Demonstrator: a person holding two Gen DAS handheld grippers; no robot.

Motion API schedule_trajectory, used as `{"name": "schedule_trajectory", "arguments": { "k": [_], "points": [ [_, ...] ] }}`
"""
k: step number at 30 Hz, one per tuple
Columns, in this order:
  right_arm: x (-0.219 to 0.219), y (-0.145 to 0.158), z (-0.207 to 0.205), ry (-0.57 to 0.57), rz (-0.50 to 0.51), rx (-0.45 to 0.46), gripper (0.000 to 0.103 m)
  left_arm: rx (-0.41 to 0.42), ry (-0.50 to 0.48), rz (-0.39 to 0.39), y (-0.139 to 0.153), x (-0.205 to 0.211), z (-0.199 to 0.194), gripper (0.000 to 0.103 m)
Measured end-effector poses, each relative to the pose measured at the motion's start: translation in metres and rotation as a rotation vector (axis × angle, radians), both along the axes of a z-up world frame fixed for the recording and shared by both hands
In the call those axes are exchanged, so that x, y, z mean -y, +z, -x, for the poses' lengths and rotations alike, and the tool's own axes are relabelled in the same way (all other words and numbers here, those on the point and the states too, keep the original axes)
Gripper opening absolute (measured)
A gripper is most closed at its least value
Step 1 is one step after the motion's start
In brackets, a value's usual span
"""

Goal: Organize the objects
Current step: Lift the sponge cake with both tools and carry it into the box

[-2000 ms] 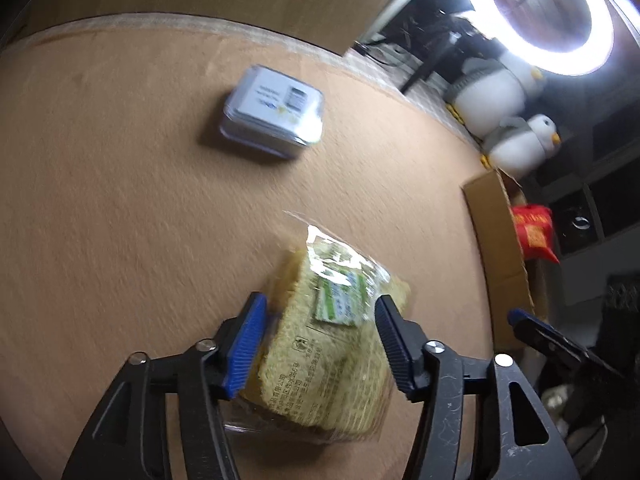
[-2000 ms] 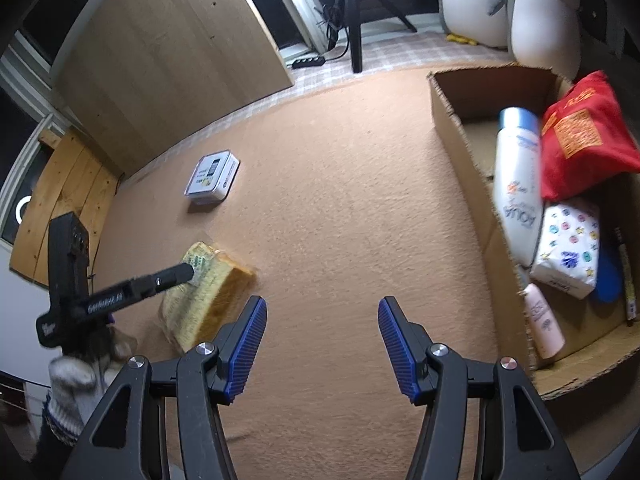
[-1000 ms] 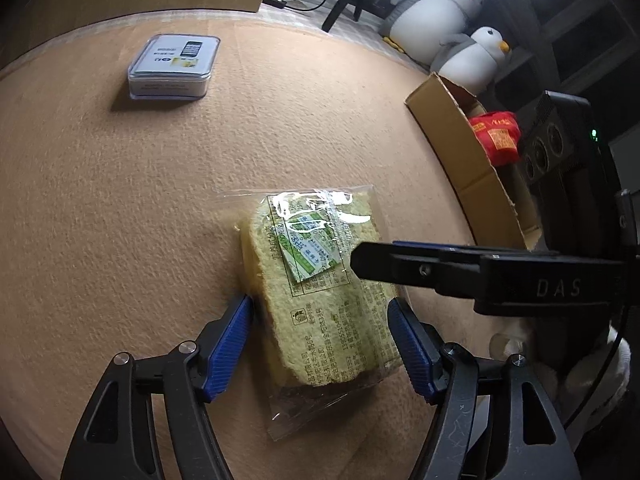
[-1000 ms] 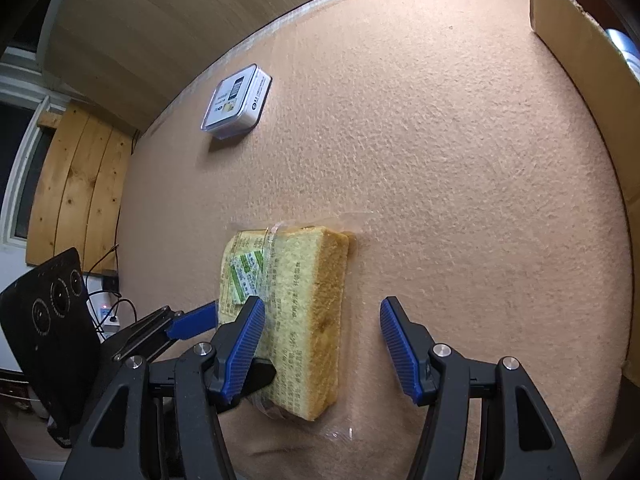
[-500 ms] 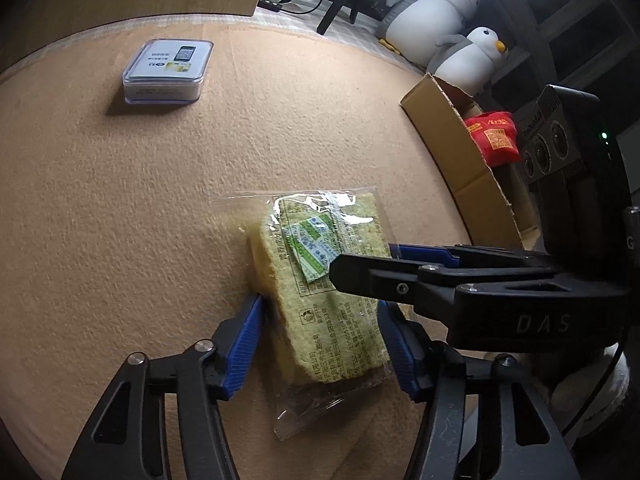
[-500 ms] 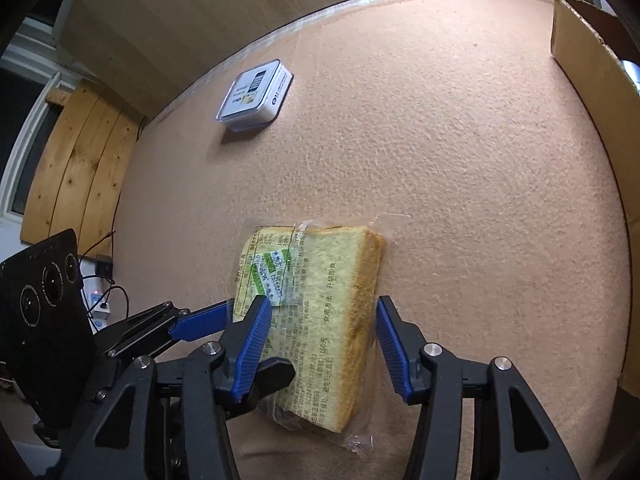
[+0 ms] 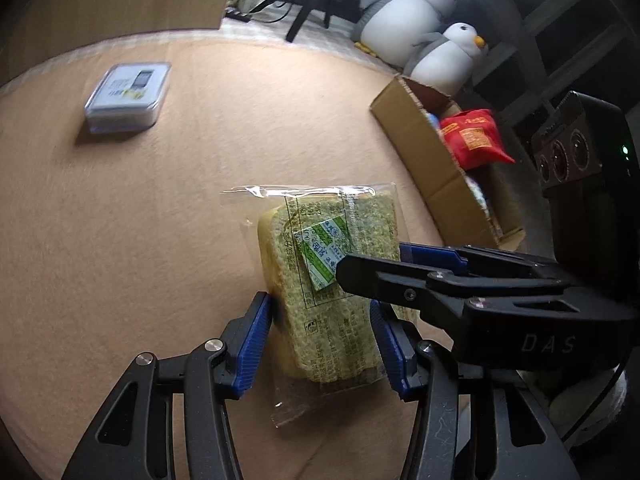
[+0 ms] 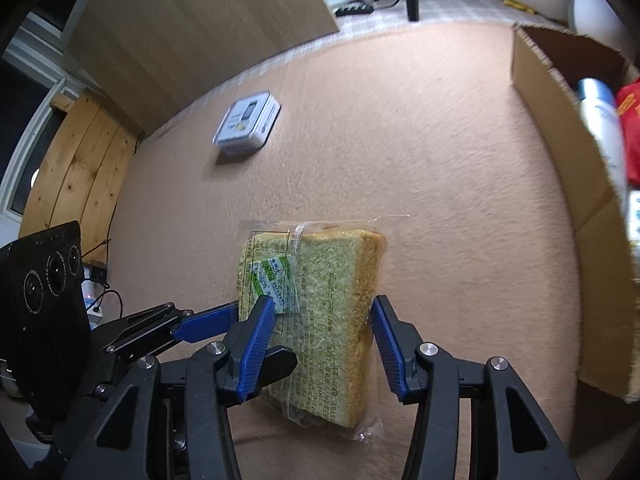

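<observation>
- Two hand-held grippers meet at one item: a bagged slab of bread, sealed in clear plastic w/ a green-and-white label, low over the tan felt surface; I can't tell whether it's clear of the felt.
- Left hand-held gripper: blue pads sit on both long sides of the bread, jaws closing on it, pinching the near end.
- Right hand-held gripper: jaws roughly halfway in, one pad against the crust side, the other on the label side, so it's pinching the same slab; it crosses the left one from the side.
- Handling, my guess: light, soft, squashy. Hard squeeze = crushed crumb. The wrapper looks slick and loose at the sealed ends, so film alone would slip or tear.
- Best hold, I'd say: across the firm crust edges near the middle, gentle pressure, kept level.
- Elsewhere: small white boxed item w/ clear lid well apart at the far side; open cardboard box to the right, already holding a red packet and a white bottle. Likely where the bread is headed.
- Background: two penguin plush toys beyond the box.
</observation>
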State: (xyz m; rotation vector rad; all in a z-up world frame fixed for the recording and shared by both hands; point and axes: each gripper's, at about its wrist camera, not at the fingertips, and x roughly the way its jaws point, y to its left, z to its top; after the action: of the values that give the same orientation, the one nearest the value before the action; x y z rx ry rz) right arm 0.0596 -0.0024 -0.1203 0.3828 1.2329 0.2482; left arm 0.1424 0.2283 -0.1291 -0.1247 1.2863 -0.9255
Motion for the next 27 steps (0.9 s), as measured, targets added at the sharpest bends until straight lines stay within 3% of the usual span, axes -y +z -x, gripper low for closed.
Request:
{"name": "schedule_trajectory", "arguments": {
  "k": [9,27],
  "points": [
    [0.043,0.036,0.011,-0.084,0.004,0.073,0.047,0.065,-0.050,0.040,0.036,0.044,0.004,0.055],
    [0.160,0.087,0.037,-0.261,0.058,0.193,0.047,0.175,-0.200,0.125,0.094,0.182,0.016,0.055]
  ]
}}
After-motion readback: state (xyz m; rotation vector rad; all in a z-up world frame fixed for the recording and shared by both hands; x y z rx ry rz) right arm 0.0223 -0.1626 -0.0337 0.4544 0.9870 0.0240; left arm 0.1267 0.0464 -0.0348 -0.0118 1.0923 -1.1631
